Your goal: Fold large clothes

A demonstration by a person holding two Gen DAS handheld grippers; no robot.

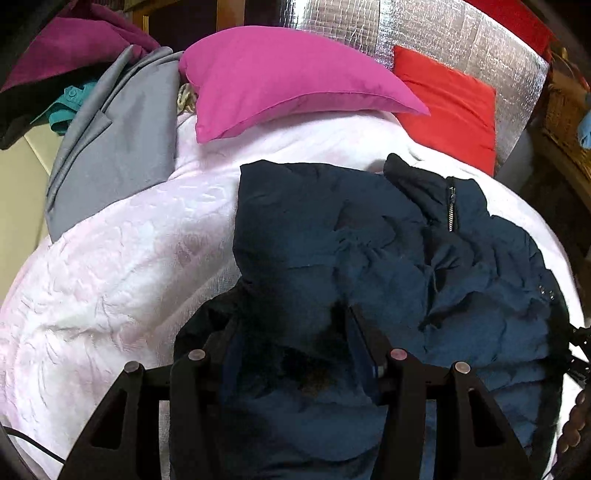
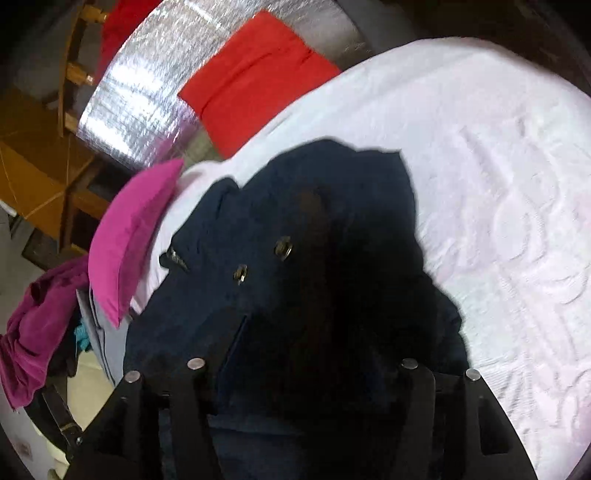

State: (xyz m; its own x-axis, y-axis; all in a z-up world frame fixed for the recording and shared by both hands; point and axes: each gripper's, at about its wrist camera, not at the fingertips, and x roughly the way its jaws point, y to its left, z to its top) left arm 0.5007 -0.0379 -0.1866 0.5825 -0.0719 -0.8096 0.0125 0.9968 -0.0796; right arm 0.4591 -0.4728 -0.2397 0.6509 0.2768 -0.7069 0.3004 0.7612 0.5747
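Note:
A navy puffer jacket [image 1: 388, 251] with a zip collar lies crumpled on the white quilted bedspread [image 1: 122, 266]. In the left wrist view a thick fold of it fills the gap of my left gripper [image 1: 295, 325] and bulges up toward the camera, so the pads look closed on it. In the right wrist view the same navy jacket [image 2: 258, 206], showing two metal snaps, lies under my right gripper [image 2: 306, 332]. Its jaws stand apart over the dark fabric and do not pinch it. The right fingertips are lost in shadow.
A magenta pillow [image 1: 288, 81] and a red pillow [image 1: 450, 107] lean at the head of the bed against a silver foil panel [image 1: 461, 33]. Grey cloth [image 1: 114, 140] and a purple garment [image 1: 74, 40] are piled at the left. Wooden furniture [image 2: 40, 162] stands beside the bed.

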